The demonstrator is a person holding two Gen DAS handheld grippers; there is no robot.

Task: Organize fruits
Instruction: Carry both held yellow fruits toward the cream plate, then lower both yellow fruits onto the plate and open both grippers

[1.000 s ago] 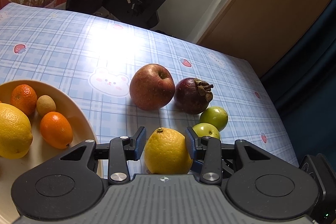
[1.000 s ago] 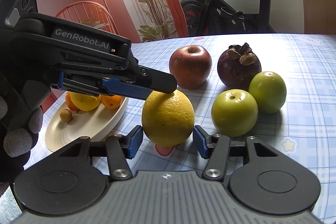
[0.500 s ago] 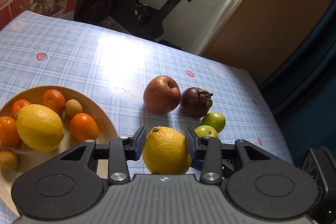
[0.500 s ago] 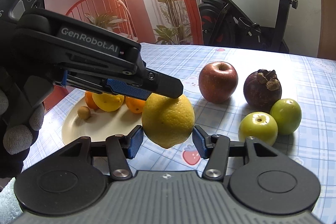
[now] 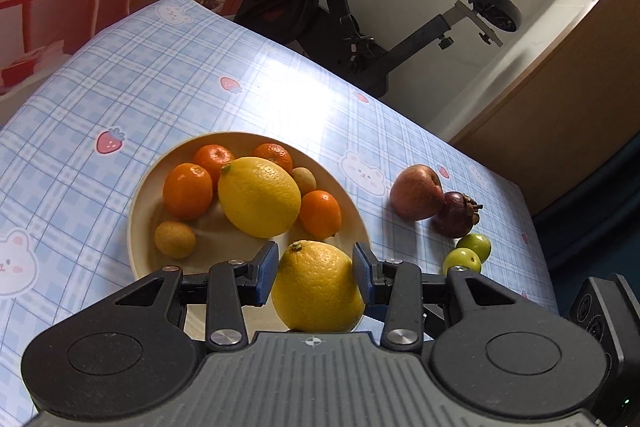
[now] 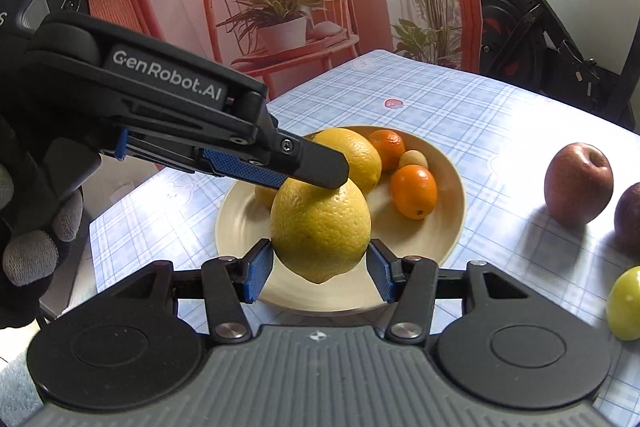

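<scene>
**Lemon in double grip over plate rim — release pending**

Step in hand: carry of the large yellow dimpled lemon (image 5: 318,287) to the round cream plate (image 5: 138,215), the landmark for all places below. Both tongs are on the one fruit. Left gripper (image 5: 316,269): jaws part-open, blue pads pressed on the lemon's two sides. Right gripper (image 6: 320,269): jaws a little wider, pads against the lemon's lower flanks; it appears to share the hold, though the contact is less sure on the right-hand pad. The lemon hangs above the plate's near rim, not yet set down.

On the plate: a second, larger lemon (image 5: 259,195) at centre, small oranges and tan round fruits around it. Free floor is the near part, in front of the big lemon.

Off the plate, to its right on the blue checked tablecloth (image 5: 168,91): red apple (image 5: 416,191), dark purple mangosteen (image 5: 456,214), two green round fruits (image 5: 468,253).

Next move, judged: advance a little over the bare near floor, lower, open both pairs of jaws; the round fruit may roll against its neighbours.

Writing: "GenRobot.AI" in white on the left gripper's side.
</scene>
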